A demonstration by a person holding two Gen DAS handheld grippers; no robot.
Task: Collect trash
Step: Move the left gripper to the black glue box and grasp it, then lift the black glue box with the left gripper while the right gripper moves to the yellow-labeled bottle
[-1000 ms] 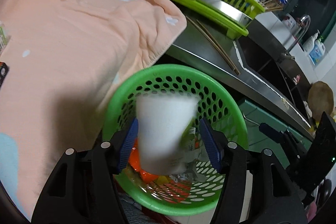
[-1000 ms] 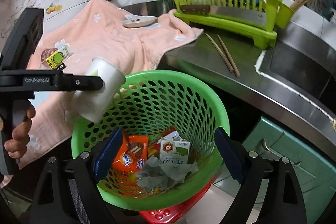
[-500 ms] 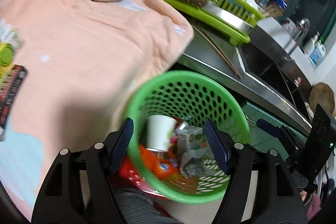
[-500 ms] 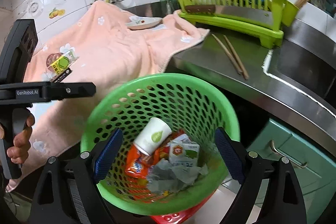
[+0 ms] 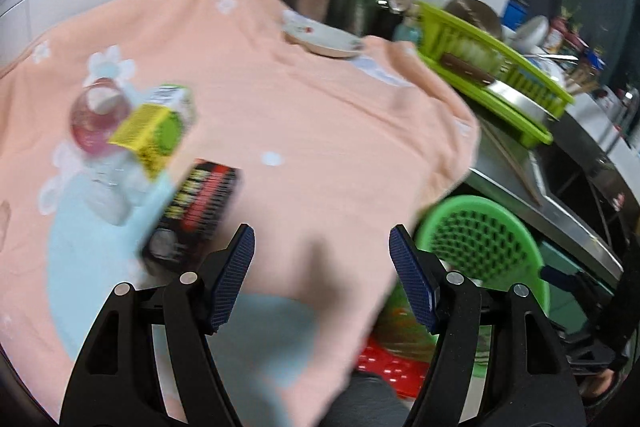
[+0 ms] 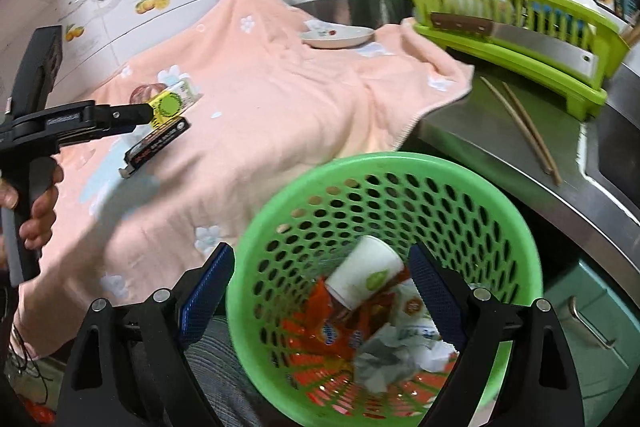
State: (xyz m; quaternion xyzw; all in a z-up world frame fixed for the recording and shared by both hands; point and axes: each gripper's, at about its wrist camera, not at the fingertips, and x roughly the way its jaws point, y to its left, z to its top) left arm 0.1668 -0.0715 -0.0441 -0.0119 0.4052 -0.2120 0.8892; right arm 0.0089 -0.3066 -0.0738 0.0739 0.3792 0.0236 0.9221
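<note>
Peach towel (image 5: pixel 320 115) over the counter: black carton (image 5: pixel 196 211) lies at ten o'clock of the empty, spread left gripper (image 5: pixel 322 277) — long axis toward one o'clock; right gripper (image 6: pixel 320 291), spread, farther off.

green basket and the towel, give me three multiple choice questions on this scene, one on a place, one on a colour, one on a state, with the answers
1. Where does the white paper cup lie?
A. on the towel
B. inside the green basket
C. in the dish rack

2. What colour is the towel spread over the counter?
A. peach pink
B. dark blue
C. grey

3. How does the left gripper stand?
A. shut on the cup
B. shut on the black packet
C. open with nothing between its pads

Answers:
1. B, the cup lies on its side on the wrappers at the basket's bottom.
2. A, the cloth is peach pink with pale flowers.
3. C, its blue pads stand apart over bare towel, with the black packet off to one side.
</note>
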